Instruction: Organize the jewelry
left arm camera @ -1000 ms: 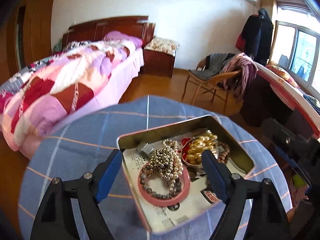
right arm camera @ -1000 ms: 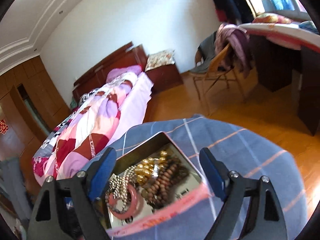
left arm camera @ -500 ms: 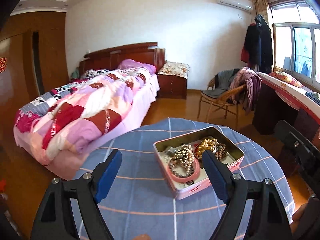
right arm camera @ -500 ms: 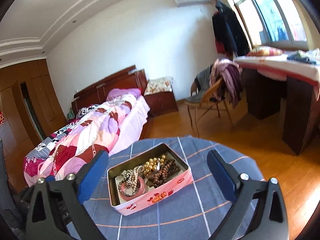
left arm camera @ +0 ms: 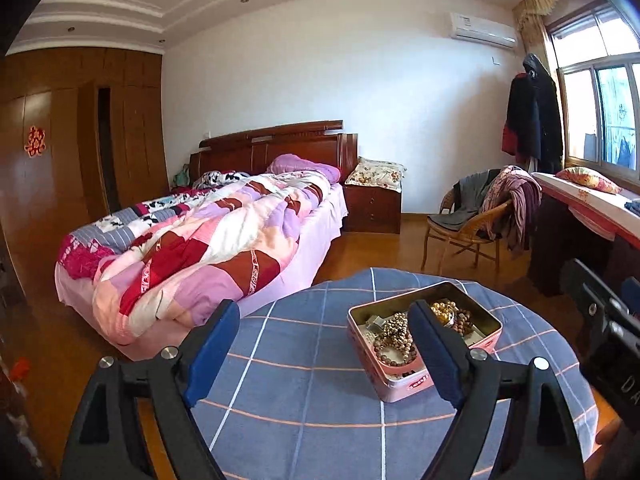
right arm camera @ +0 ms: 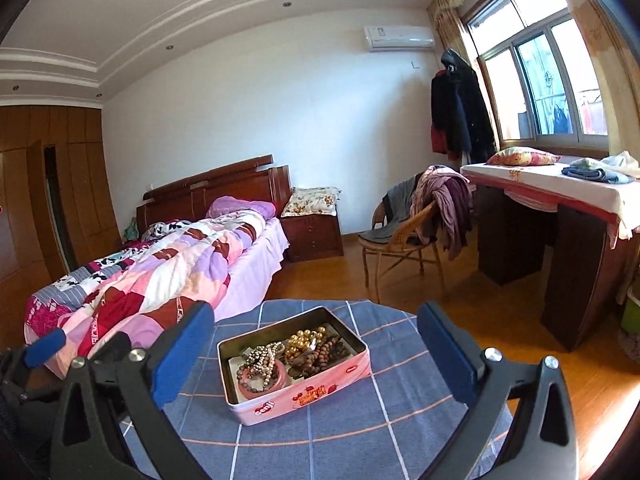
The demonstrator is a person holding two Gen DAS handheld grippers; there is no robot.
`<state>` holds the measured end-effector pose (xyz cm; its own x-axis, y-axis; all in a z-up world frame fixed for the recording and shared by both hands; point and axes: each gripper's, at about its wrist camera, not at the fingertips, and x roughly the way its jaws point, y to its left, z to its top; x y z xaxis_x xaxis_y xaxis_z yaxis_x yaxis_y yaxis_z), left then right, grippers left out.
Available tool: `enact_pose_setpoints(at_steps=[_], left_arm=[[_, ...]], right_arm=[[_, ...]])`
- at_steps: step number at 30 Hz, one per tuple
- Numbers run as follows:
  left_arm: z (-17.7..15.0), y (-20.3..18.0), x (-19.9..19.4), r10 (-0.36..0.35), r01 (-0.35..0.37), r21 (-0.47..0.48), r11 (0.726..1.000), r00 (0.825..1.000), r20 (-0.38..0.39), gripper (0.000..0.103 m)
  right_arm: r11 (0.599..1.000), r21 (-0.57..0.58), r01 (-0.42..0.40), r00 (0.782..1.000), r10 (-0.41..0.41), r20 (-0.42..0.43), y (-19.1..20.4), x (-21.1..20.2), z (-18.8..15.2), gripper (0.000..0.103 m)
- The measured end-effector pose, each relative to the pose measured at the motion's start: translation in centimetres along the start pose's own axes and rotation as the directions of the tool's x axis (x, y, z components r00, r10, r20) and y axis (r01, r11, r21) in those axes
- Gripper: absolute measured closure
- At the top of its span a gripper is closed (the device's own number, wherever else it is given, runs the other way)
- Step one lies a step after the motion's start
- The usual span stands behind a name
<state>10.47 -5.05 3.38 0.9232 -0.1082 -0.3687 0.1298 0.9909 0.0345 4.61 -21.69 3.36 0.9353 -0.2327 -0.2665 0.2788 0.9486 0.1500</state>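
A pink tin [left arm camera: 404, 386] [right arm camera: 304, 396] stands with no lid on a round table under a blue checked cloth [left arm camera: 300, 380] [right arm camera: 400, 400]. Inside lie a pink bangle [right arm camera: 262, 384], a pearl strand [right arm camera: 264, 356], gold beads [right arm camera: 304, 340] [left arm camera: 442, 310] and brown wooden beads [right arm camera: 328, 352]. My left gripper [left arm camera: 323, 312] hovers back from the tin and left of it; its jaws are opening with nothing between them. My right gripper [right arm camera: 316, 314] is held wide open in front of the tin, well short of it and above the cloth.
A bed with a patchwork quilt [left arm camera: 200, 240] lies to the left beyond the table. A wicker chair draped with clothes [right arm camera: 412, 236] and a dark desk [right arm camera: 560, 240] stand to the right on the wooden floor. A nightstand [left arm camera: 372, 204] is by the far wall.
Both grippers have drawn back and risen from just over the tin, which now looks small and farther off. The right jaws have spread wider. The jewelry lies as before.
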Motion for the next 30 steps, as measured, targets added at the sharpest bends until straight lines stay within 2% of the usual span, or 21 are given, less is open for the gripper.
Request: enact_pose_setpoints(at_steps=[2,4,7,21,30], left_arm=[[0.0,0.4,-0.1,-0.024,0.024,-0.019,1.000,1.000,-0.001,0.017],[-0.2,0.4,-0.6,-0.035,0.036,-0.023,0.999,0.999,0.031,0.017],[-0.4,0.1,-1.1,-0.012,0.011,0.006,1.000,0.998,0.058,0.017],[0.1,-0.3,-2.2,-0.028,0.028,0.007,1.000,0.996,0.079,0.017],[0.3,-0.3,-1.9,-0.066,0.066,0.002,0.998,0.997,0.040,0.016]], right_arm=[[1.000,0.005,0.000,1.000,0.000,-0.002,0.0,-0.1,-0.1,0.000],[1.000,0.011,0.000,1.000,0.000,0.001,-0.1,-0.2,-0.2,0.000],[1.000,0.008,0.003,1.000,-0.003,-0.006,-0.1,-0.2,-0.4,0.000],[1.000,0.027,0.013,1.000,-0.013,-0.020,-0.8,-0.3,-0.2,0.000],[0.999,0.038,0.022,1.000,-0.021,-0.016,-0.8,-0.5,0.1,0.000]])
